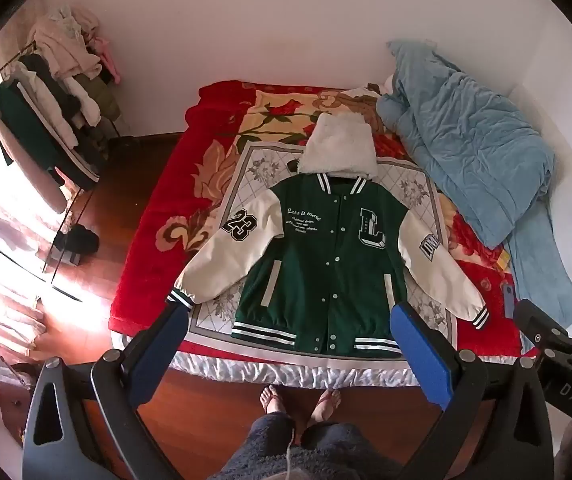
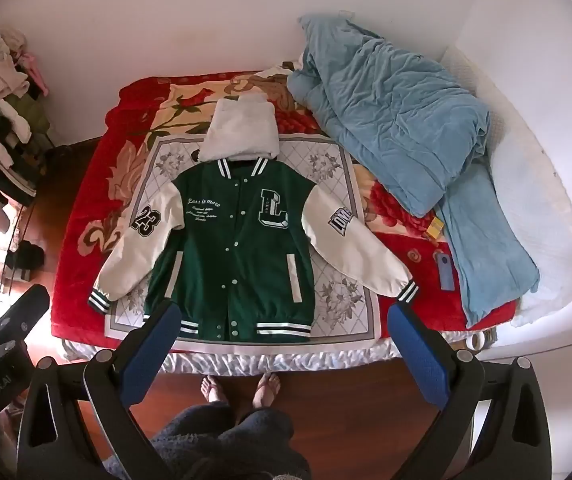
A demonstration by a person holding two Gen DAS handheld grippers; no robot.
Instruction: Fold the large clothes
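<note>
A green varsity jacket (image 1: 326, 256) (image 2: 242, 248) with cream sleeves, a white hood and striped cuffs lies flat, front up and buttoned, on the bed, sleeves spread outward. My left gripper (image 1: 290, 320) hangs high above the jacket's hem, open wide, nothing between its blue pads (image 1: 422, 344). My right gripper (image 2: 286, 320) is held beside it at about the same height, also open wide and empty, its blue pads (image 2: 418, 340) framing the hem and right cuff. Neither gripper touches the jacket.
The bed carries a red floral blanket (image 1: 158, 216) and a grey patterned cloth under the jacket. A crumpled blue duvet (image 2: 398, 120) fills the right side. A clothes rack (image 1: 50, 112) stands at the left. The person's feet (image 1: 298, 400) are on the wooden floor at the bed's foot.
</note>
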